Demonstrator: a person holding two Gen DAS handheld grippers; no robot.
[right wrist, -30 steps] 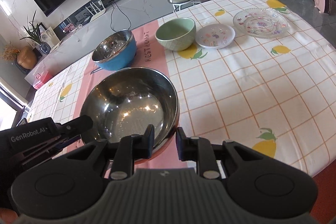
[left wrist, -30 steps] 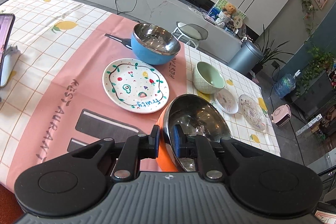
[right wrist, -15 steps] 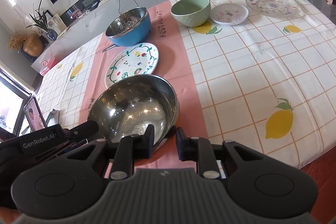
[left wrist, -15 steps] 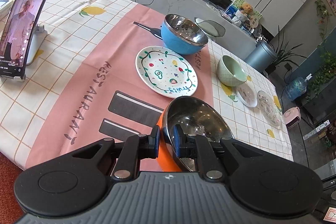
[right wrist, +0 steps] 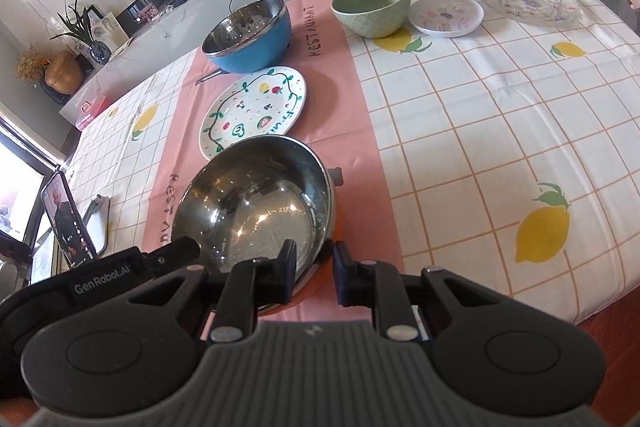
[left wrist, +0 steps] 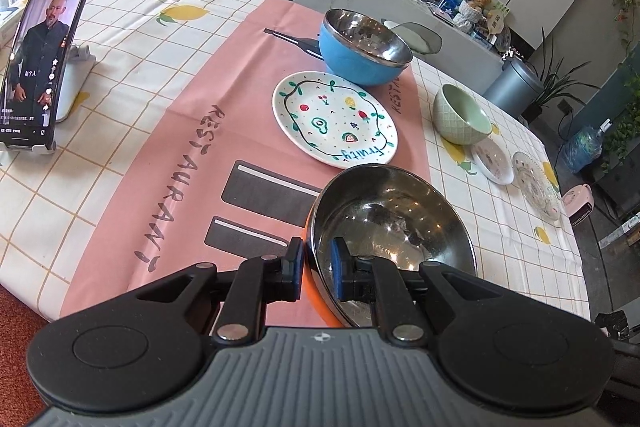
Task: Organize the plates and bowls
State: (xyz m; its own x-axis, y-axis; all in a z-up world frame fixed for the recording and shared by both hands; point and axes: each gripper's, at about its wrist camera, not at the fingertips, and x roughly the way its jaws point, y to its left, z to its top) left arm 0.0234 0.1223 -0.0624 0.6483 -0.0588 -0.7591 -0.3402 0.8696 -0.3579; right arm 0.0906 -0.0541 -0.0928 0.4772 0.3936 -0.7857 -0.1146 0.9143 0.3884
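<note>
An orange steel-lined bowl [left wrist: 392,227] is gripped by its rim at the table's [right wrist: 500,131] near edge, pinched by the left tool [left wrist: 316,269] and the right tool [right wrist: 314,273]. A slip from uneven grips could be caused. "RESTAURANT" is read on the runner [left wrist: 172,163], "fruity" on the plate [left wrist: 334,121].

"RESTAURANT" on the pink runner [left wrist: 168,155], "fruity" on the plate [left wrist: 334,119] ("GenRobot.AI" on the left claw [right wrist: 180,255]).

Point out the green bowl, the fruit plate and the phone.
green bowl [right wrist: 372,1], right wrist view, inner wall.
fruit plate [left wrist: 334,119], left wrist view, painted centre.
phone [left wrist: 38,67], left wrist view, screen.
</note>
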